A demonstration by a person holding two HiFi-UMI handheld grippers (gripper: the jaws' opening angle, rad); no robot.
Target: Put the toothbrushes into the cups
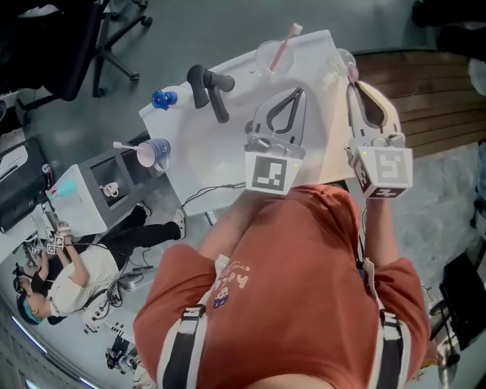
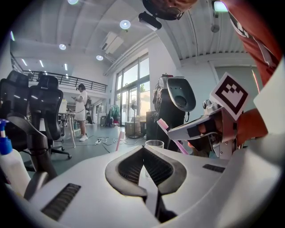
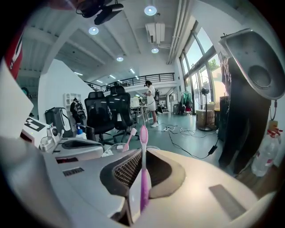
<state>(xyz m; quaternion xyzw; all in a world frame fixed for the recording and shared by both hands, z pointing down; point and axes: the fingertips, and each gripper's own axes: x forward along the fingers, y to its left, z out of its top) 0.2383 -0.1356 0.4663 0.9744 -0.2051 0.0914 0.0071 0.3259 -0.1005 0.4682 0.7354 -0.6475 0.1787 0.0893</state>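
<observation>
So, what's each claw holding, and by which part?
Right claw grips the pink toothbrush by its handle, head sticking out beyond the tips. Left claw is shut, empty.

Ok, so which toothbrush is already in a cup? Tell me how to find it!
Look at the far edge of the white table. Of the two clear plastic cups there, the left one holds a pale pink toothbrush, leaning with its head up. The only other toothbrush, a purple-pink one, is clamped in the right gripper, not in a cup.

A high white ceiling [image 3: 133, 40] with round lights [image 3: 150, 10], tall windows [image 2: 132, 94] letting daylight in, a grey floor [image 1: 197, 30], black office chairs [image 3: 106, 111] — and, possibly, a mezzanine railing [image 3: 138, 80].
</observation>
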